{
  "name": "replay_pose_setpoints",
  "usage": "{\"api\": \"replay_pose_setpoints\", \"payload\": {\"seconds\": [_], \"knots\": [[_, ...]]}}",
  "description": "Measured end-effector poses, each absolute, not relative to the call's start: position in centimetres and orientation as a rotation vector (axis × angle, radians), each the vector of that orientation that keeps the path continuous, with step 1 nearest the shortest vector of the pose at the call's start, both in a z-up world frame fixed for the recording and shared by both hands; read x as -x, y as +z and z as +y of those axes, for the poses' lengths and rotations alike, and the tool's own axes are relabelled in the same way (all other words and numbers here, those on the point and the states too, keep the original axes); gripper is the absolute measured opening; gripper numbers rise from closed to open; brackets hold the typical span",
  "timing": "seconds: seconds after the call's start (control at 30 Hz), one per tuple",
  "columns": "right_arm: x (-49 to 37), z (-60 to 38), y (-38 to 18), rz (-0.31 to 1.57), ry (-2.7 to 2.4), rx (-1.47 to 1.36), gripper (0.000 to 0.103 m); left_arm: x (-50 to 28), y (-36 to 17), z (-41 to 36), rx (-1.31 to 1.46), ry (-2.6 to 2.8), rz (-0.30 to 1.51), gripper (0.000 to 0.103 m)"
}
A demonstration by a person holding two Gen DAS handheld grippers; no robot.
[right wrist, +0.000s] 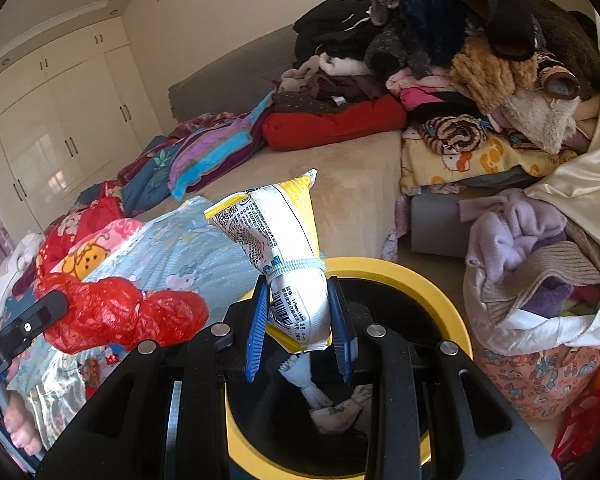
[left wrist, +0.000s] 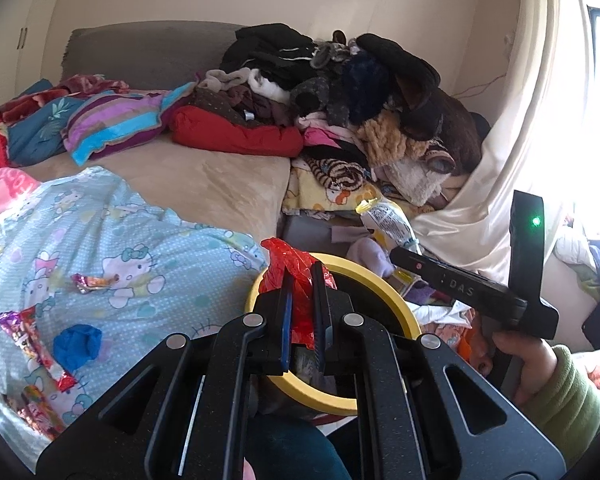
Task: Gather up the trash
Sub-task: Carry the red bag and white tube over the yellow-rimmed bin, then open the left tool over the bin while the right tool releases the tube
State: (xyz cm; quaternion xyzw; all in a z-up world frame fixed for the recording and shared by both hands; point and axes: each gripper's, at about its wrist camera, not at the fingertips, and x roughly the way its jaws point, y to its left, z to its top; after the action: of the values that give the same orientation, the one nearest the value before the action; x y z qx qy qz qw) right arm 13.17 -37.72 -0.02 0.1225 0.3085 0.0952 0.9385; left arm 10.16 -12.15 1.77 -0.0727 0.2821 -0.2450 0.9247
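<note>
The right gripper (right wrist: 300,320) is clamped on a white-and-yellow snack packet (right wrist: 284,248), its blue pads pressing the packet's lower part from both sides. The packet's long axis runs away from the fingers, rising ahead and leaning left, with a pale elastic band around its waist just beyond the fingertips. It hangs above the yellow-rimmed bin (right wrist: 440,292), whose black mouth lies directly under and beyond the fingers.

The left gripper (left wrist: 302,300) has its jaws pinched narrow on a crumpled red plastic bag (left wrist: 296,268), which bunches upward past the fingertips over the bin's near rim (left wrist: 404,316).

Both grippers point downward toward the bin. The left view alone shows the hand (left wrist: 520,364) in a green sleeve gripping the right tool, and candy wrappers (left wrist: 94,282) lying on the Hello Kitty quilt (left wrist: 140,224) left of the fingers. The right view alone shows trash inside the bin.
</note>
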Motion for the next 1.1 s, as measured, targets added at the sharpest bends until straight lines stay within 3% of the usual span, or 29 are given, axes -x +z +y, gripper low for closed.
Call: {"api": "replay_pose_setpoints", "payload": {"seconds": [1.1], "knots": [[-14.8,-41.0,-5.0,0.726,0.109,-0.280,0.028,-10.5,-3.0,-17.7,0.067,-0.576,0.706,0.004]]}}
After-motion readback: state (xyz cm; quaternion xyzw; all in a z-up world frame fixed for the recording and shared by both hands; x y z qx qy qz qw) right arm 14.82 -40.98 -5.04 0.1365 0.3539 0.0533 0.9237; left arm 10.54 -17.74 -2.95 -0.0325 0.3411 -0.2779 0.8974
